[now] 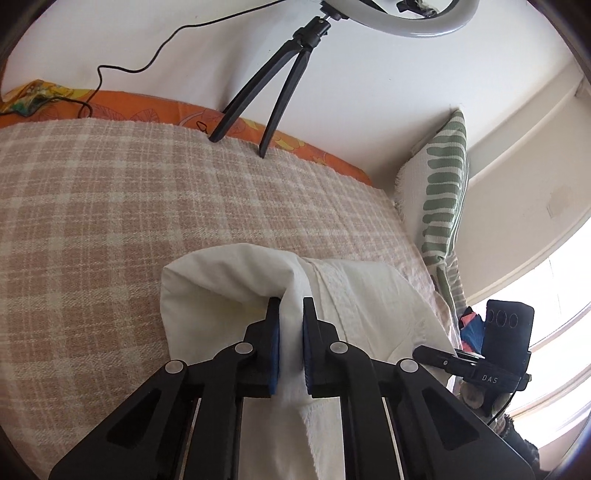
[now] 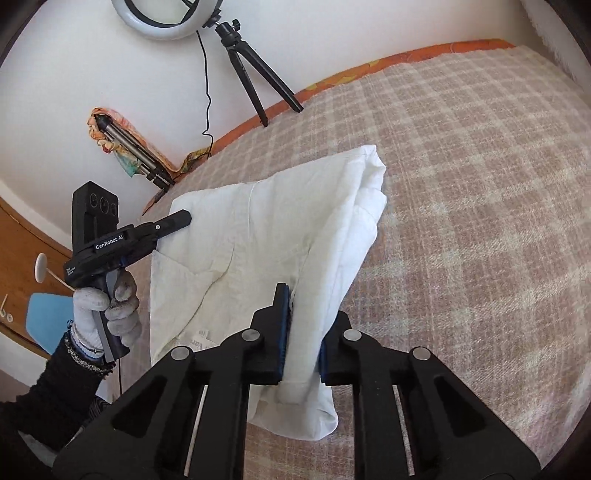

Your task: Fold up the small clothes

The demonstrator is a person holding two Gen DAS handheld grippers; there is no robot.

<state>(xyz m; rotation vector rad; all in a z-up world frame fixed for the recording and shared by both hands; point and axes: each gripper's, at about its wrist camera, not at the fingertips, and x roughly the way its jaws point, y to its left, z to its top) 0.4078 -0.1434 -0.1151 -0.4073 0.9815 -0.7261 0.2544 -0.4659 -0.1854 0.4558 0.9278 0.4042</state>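
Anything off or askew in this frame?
Nothing damaged or spilled. The white cotton garment is bunched and uneven, one corner sticking up, not flat on the beige checked blanket. Left tool and right tool each pinch a fold. The black tripod stands on the bed's far edge.

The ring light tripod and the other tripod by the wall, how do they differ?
The ring light tripod stands upright on the checked blanket with its black legs spread; the other tripod lies folded, leaning on patterned cloth at the wall. The ring light tripod carries a ring light; the folded one shows nothing mounted. Its legs look silvery grey, not black. Both sit at the bed's far edge by the wall.
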